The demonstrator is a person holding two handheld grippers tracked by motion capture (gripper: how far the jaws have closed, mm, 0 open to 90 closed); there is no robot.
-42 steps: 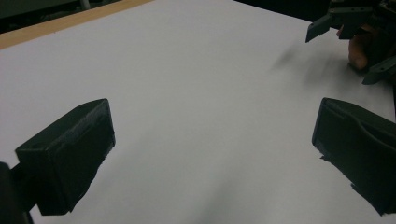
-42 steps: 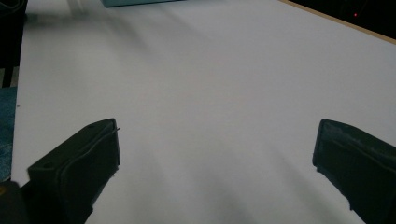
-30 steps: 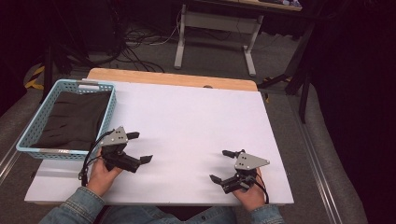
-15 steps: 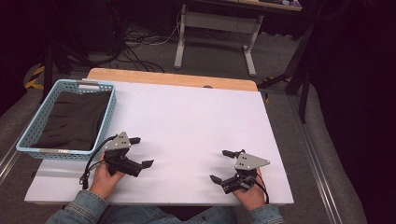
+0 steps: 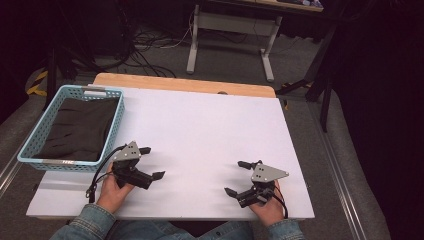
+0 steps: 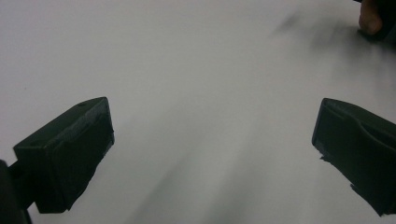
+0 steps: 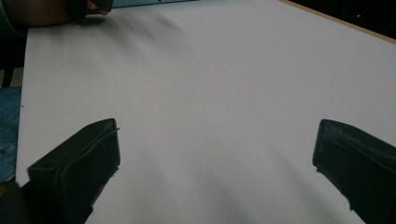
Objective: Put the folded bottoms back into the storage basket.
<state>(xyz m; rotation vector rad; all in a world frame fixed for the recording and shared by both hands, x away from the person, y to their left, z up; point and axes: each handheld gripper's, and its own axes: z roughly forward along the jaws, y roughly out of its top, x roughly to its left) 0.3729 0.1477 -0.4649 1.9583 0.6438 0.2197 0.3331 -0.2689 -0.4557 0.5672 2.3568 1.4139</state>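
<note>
White tabletop point(image 5: 200, 130) runs wide and bare before me, with dark floor, cables and a desk frame beyond its far wooden edge. My landmark is the blue basket point(image 5: 31, 148) at the table's left edge, holding a folded dark cloth point(image 5: 80, 127); that cloth is the nearest thing to my tools. I hold the left gripper point(image 5: 151, 162) just right of the basket's near corner, jaws spread wide with nothing between them. The right gripper point(image 5: 238, 177) sits well to the right of the basket, near the table's front edge, jaws likewise parted and empty. In the left gripper view point(image 6: 212, 140) and the right gripper view point(image 7: 217, 158), plain white surface lies between the black jaws. To take the cloth well, I judge I should lift the left tool over the basket's rim, come down from above and pinch a fold, not the mesh wall. Open room lies everywhere right of the basket; the front edge is close under both hands.
</note>
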